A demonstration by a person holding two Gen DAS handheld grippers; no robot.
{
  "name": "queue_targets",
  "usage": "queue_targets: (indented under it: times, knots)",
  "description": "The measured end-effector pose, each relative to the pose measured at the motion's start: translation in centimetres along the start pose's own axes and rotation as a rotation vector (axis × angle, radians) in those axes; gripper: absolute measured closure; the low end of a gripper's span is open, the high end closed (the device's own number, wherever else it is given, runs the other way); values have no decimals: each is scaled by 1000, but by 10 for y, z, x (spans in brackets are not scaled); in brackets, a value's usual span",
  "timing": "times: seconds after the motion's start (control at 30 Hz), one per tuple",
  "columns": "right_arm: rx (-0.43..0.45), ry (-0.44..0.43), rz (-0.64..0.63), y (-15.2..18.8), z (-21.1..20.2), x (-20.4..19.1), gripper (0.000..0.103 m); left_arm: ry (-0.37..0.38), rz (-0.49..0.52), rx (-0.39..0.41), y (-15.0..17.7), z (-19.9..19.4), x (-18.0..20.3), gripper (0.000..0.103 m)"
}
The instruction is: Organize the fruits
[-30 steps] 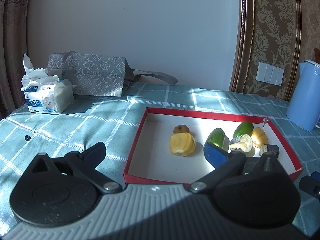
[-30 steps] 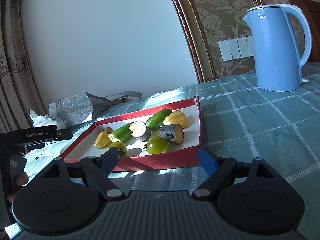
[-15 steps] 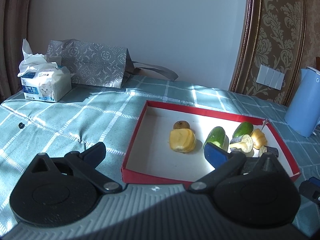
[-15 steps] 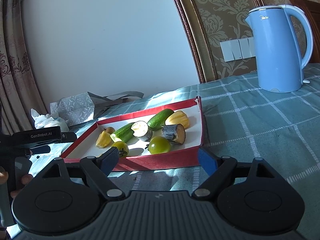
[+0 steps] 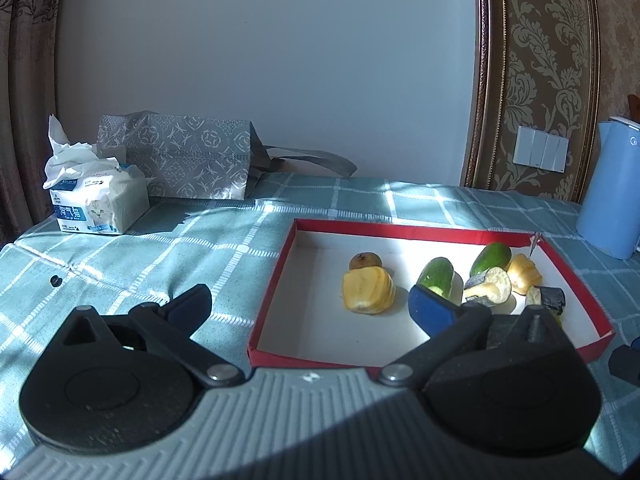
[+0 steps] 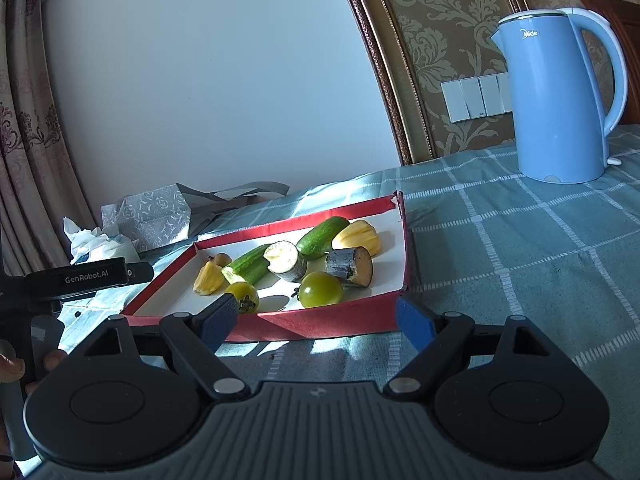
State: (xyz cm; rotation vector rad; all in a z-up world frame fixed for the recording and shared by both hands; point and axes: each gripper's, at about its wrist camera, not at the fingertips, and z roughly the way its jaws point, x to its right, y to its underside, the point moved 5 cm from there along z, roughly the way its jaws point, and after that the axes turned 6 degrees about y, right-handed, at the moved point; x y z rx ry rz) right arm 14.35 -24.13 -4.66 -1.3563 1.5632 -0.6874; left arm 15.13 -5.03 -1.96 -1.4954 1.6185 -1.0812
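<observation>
While all fruits [image 6: 320,289] lie in the tray [image 6: 320,322], I hold both tools [image 5: 310,308] [image 6: 316,318] wide, empty.

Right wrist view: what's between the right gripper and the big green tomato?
Only the tray's red front wall stands between the open right gripper and the green tomato.

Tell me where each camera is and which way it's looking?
Left wrist: sits on the left gripper, low over the tablecloth, facing the wall across the red tray; its open fingers show.
Right wrist: sits on the right gripper, facing the tray's near wall and the blue kettle; its open fingers and a hand on the other gripper show.
Shared: tray, fruits, kettle, tissues, grey bag.
</observation>
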Motion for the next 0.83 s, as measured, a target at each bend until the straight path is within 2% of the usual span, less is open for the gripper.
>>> queue_targets:
  times: [0.27,0.53,0.7,0.83]
  knots:
    - [-2,0,1,0,0,0,16,-15,32,-10,1,1,4,0]
    - [0,1,-3,1,0,0,13,65,-69,-42,3,3,-4,0]
    - [2,1,-4,0,0,0,12,26,-37,23,1,-5,-1,0]
    - [2,1,-4,0,0,0,12,6,-1,39,0,-6,3,0]
